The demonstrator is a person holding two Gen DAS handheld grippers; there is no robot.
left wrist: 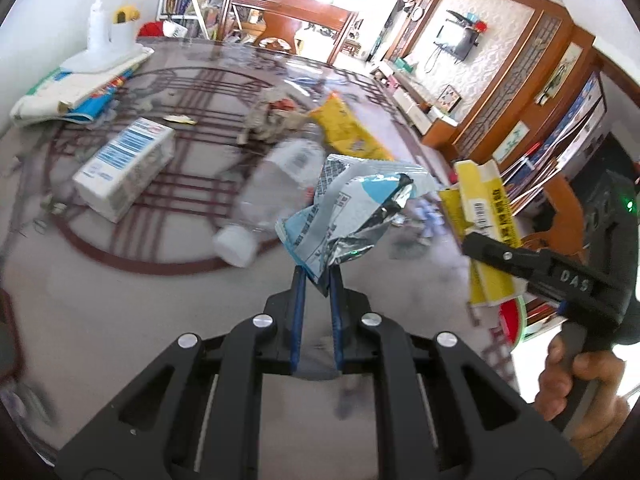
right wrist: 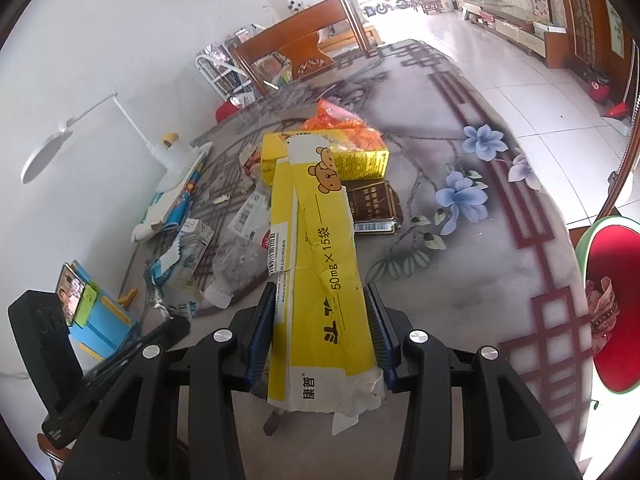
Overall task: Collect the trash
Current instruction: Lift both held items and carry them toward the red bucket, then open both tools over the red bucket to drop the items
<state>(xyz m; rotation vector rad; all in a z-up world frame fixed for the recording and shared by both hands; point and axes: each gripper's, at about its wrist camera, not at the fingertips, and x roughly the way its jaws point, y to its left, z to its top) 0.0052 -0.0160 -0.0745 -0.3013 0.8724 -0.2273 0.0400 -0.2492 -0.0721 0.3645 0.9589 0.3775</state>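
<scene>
Nearest in the left wrist view, the left tool [left wrist: 318, 278] has its blue pads pressed together on the lower corner of a crumpled blue-and-silver foil wrapper [left wrist: 352, 208], which stands up from the fingertips above the worktop [left wrist: 132, 320]. Off to the right of that view, the right tool [left wrist: 496, 254] shows from the side, gripped by a hand [left wrist: 576, 376], with a flattened yellow box [left wrist: 486, 216] sticking out of it.

From the right wrist view, the right tool [right wrist: 320, 320] is clamped on that flattened yellow box [right wrist: 320, 264]; one pad bears on each long edge, and the box runs forward between them, printed with a cartoon bear at its far end. A red bowl with a green rim [right wrist: 612, 304] sits at the right edge of this view.

Beyond the held pieces, more trash lies on the patterned worktop [right wrist: 480, 280]: a clear plastic bottle [left wrist: 276, 192] with a white cap lying on its side, just behind the wrapper; a white-and-blue carton [left wrist: 124, 168] to its left; a yellow packet [left wrist: 348, 128] farther back; and a small heap of crumpled scraps [left wrist: 272, 114] beside the packet. In the right wrist view a brown pack [right wrist: 374, 208] lies just past the box, and an orange bag [right wrist: 344, 120] lies behind it.

Farthest, a white desk lamp [left wrist: 106, 36] stands on a stack of papers by the wall.
</scene>
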